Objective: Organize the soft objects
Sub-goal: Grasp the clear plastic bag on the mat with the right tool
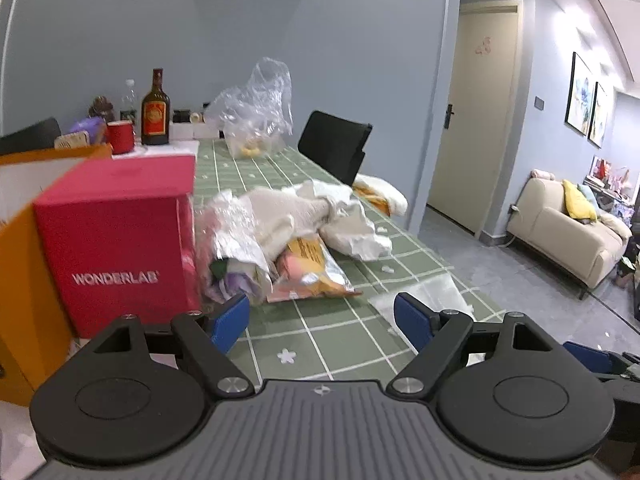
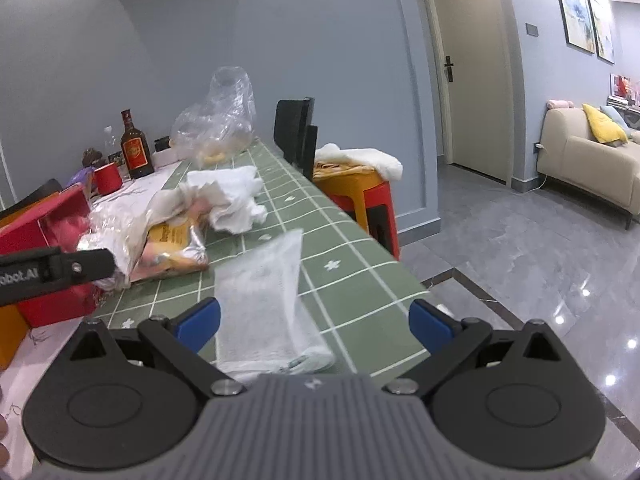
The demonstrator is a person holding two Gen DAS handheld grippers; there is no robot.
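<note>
Across the green checked table (image 2: 352,280), everything can be placed from the red WONDERLAB box (image 1: 120,236) standing near its front edge. Pressed against the box's side, on the side away from the orange carton, lies the heap of soft things: cream and white cloths (image 1: 296,208) bundled over crinkled plastic wrap (image 1: 224,240), with an orange snack packet (image 1: 312,264) poking out from underneath. Farther from the box, toward the table's open edge, a flat white mesh pouch (image 2: 260,300) lies by itself on the cloth. Behind the box, near the wall, stand a brown bottle (image 1: 155,112) and a red cup (image 1: 120,136), and beyond them a puffed-up clear bag (image 1: 256,120).

Both sets of tongs are spread wide and hold nothing. Just off the box's lower corner hovers the left gripper (image 1: 320,324), aimed at the heap. Directly above the near end of the pouch sits the right gripper (image 2: 316,324), with the mesh lying between its blue fingers (image 2: 200,320).

By my reckoning no sorting has begun. The pouch is thin and flat, so a pinch may close on air or drag it off the table's edge. A pull on the tangled cloths could bring the wrap and packet along.
</note>
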